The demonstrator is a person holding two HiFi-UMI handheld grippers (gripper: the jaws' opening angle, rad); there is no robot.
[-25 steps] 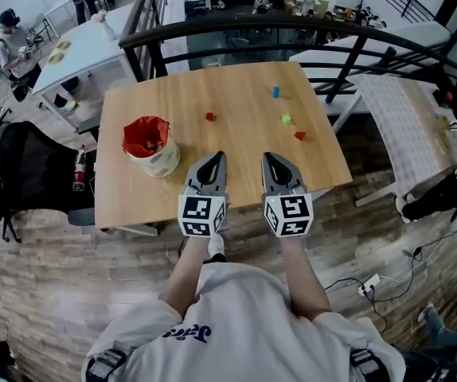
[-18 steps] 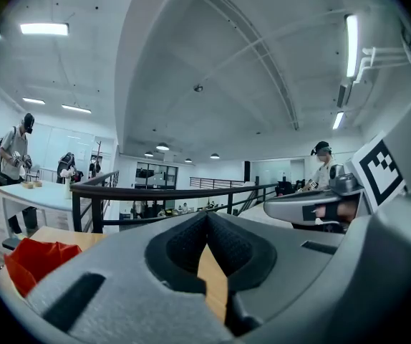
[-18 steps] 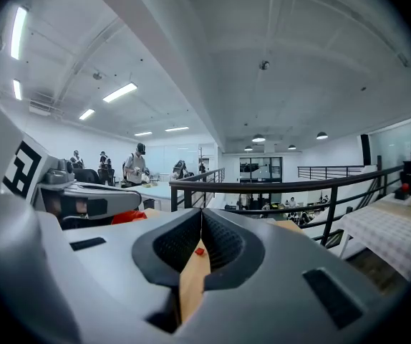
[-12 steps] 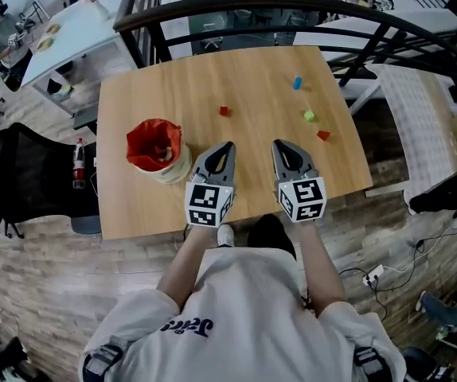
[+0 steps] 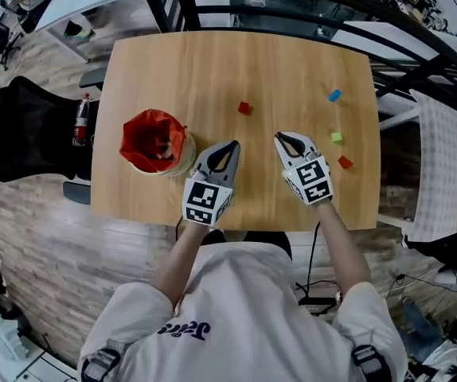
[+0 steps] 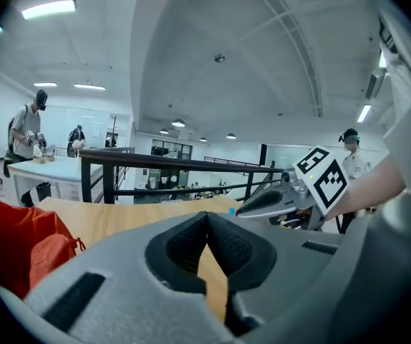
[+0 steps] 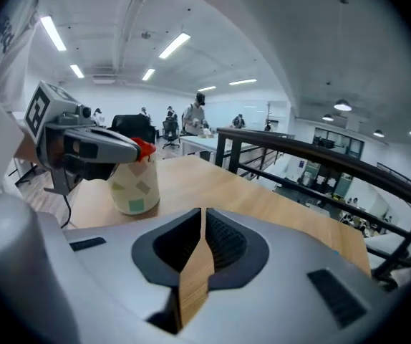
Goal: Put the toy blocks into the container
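Head view: both tongs have come forward off the near edge, out over the table (image 5: 212, 62). The container (image 5: 155, 142) sits just left of the left tongs (image 5: 230, 146). A red block (image 5: 244, 107) lies ahead, and a green block (image 5: 337, 137) is right of the right tongs (image 5: 281, 138). We judge this is approach only. Left gripper view: tongs closed, empty. Right gripper view: closed, empty. We can't make out the blocks behind the tongs' body.
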